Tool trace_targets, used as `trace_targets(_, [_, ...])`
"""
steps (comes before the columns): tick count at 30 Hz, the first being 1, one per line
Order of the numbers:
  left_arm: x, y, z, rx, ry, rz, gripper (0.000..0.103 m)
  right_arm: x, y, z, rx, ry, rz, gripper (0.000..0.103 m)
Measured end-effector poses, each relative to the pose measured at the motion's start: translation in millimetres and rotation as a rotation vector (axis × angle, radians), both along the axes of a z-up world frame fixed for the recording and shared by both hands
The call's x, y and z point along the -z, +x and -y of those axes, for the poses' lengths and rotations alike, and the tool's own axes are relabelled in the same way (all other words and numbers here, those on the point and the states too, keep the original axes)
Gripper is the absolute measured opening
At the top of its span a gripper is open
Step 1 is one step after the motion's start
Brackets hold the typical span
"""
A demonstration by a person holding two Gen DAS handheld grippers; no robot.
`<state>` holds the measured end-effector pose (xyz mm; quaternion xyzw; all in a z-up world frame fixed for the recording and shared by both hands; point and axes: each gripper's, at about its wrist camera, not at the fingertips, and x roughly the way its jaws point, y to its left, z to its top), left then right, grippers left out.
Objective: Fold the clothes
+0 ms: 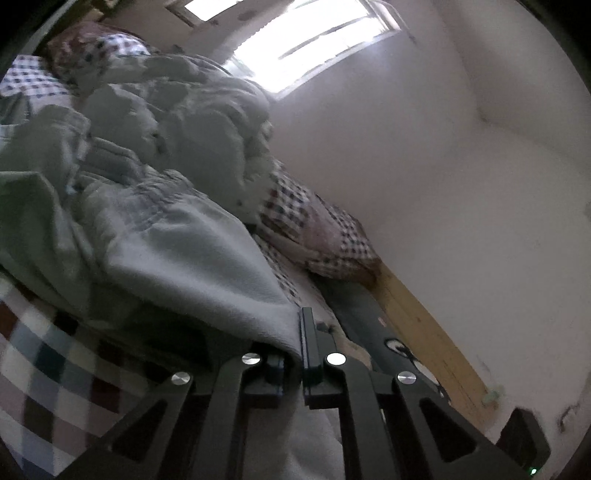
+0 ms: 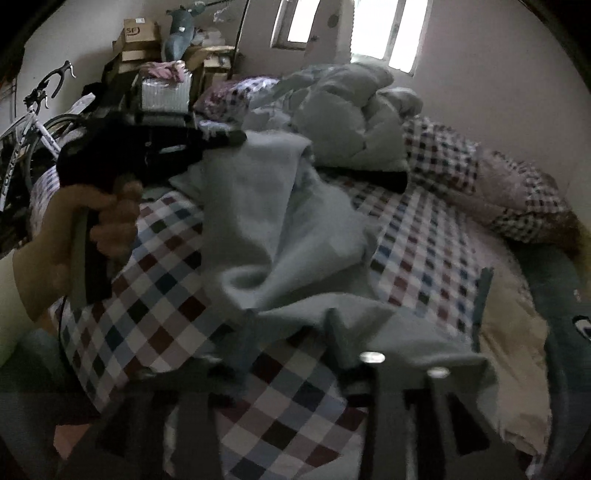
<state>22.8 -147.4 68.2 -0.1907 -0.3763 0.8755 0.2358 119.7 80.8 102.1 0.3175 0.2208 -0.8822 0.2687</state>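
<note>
The left gripper (image 1: 293, 354) has its fingers shut tight on a corner of the pale green cloth (image 1: 177, 251). The cloth runs up & away from the fingers, toward the lumpy blanket (image 1: 184, 118) near the window (image 1: 295, 44).

In the right view, the right gripper (image 2: 291, 332) is blurry w/ fingers wide apart. The cloth edge lies over them. Can't tell if they pinch it. The checked sheet (image 2: 155, 317) is under the cloth. A far box (image 2: 140, 33) says "SF".
</note>
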Motion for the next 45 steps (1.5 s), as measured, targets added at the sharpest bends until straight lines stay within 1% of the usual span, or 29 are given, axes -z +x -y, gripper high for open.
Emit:
trace_targets(1, [-1.8, 1.3, -4.5, 0.026, -0.004, -0.008, 0.005, -1.4, 1.6, 2.9, 0.001, 0.0, -0.021, 0.05])
trace_targets(5, [-10.6, 9.2, -14.0, 0.119, -0.006, -0.058, 0.005, -1.8, 5.8, 22.5, 0.005, 0.001, -0.106, 0.072])
trace_targets(6, [-12.7, 11.3, -14.1, 0.135, -0.005, -0.071, 0.005, -0.2, 5.1, 29.3, 0.005, 0.0, -0.12, 0.073])
trace_targets(13, [-28.9, 30.8, -1.7, 0.208, 0.003, -0.148, 0.005, 11.9, -0.4, 76.0, 0.005, -0.007, -0.217, 0.075])
trace_targets(16, [-34.5, 38.1, 2.4, 0.222, -0.006, -0.159, 0.005, 17.3, -6.4, 91.6, 0.012, -0.011, -0.238, 0.075])
trace_targets(19, [-33.5, 40.8, 10.3, 0.219, -0.019, -0.155, 0.005, 19.7, -12.5, 103.2, 0.022, -0.019, -0.249, 0.074])
trace_targets(20, [-32.4, 41.5, 13.6, 0.217, -0.017, -0.151, 0.005, 20.5, -14.6, 107.1, 0.025, -0.021, -0.253, 0.073])
trace_targets(21, [-30.5, 41.5, 17.2, 0.212, -0.017, -0.137, 0.005, 20.0, -16.5, 110.4, 0.027, -0.024, -0.256, 0.062])
trace_targets(22, [-28.3, 41.4, 20.9, 0.207, -0.017, -0.121, 0.005, 19.8, -18.2, 112.3, 0.025, -0.024, -0.246, 0.049])
trace_targets(23, [-24.9, 41.0, 24.0, 0.203, -0.004, -0.103, 0.008, 19.6, -19.9, 114.0, 0.023, -0.023, -0.236, 0.026])
trace_targets(24, [-21.2, 40.6, 27.1, 0.199, 0.011, -0.084, 0.011, 18.7, -20.0, 114.5, 0.019, -0.023, -0.232, 0.016])
trace_targets(26, [-13.8, 39.7, 33.3, 0.192, 0.042, -0.047, 0.025, 16.8, -19.9, 115.4, 0.011, -0.023, -0.226, 0.015])
trace_targets(27, [-10.1, 39.3, 36.4, 0.188, 0.058, -0.028, 0.028, 13.0, -20.2, 113.3, 0.015, -0.03, -0.227, 0.013])
trace_targets(28, [-6.4, 38.8, 39.5, 0.185, 0.073, -0.01, 0.036, 9.0, -20.6, 111.1, 0.021, -0.037, -0.229, 0.013])
trace_targets(30, [1.0, 37.9, 45.7, 0.177, 0.104, 0.028, 0.058, 1.1, -21.3, 106.6, 0.031, -0.052, -0.232, 0.01])
trace_targets(31, [4.7, 37.5, 48.8, 0.174, 0.119, 0.046, 0.077, -2.8, -21.7, 104.3, 0.037, -0.06, -0.234, 0.01])
trace_targets(32, [8.4, 37.0, 51.8, 0.17, 0.135, 0.065, 0.083, -6.8, -22.0, 102.0, 0.042, -0.067, -0.235, 0.009])
trace_targets(36, [19.8, 35.0, 60.5, 0.147, 0.194, 0.119, 0.083, -22.6, -23.5, 93.0, 0.064, -0.097, -0.242, 0.006])
trace_targets(41, [34.2, 33.6, 79.9, 0.048, 0.3, 0.17, 0.083, -42.7, -22.6, 82.0, 0.077, -0.12, -0.252, 0.005])
trace_targets(45, [41.4, 35.0, 87.4, -0.009, 0.353, 0.173, 0.083, -55.0, -15.6, 70.7, 0.069, -0.135, -0.244, 0.005])
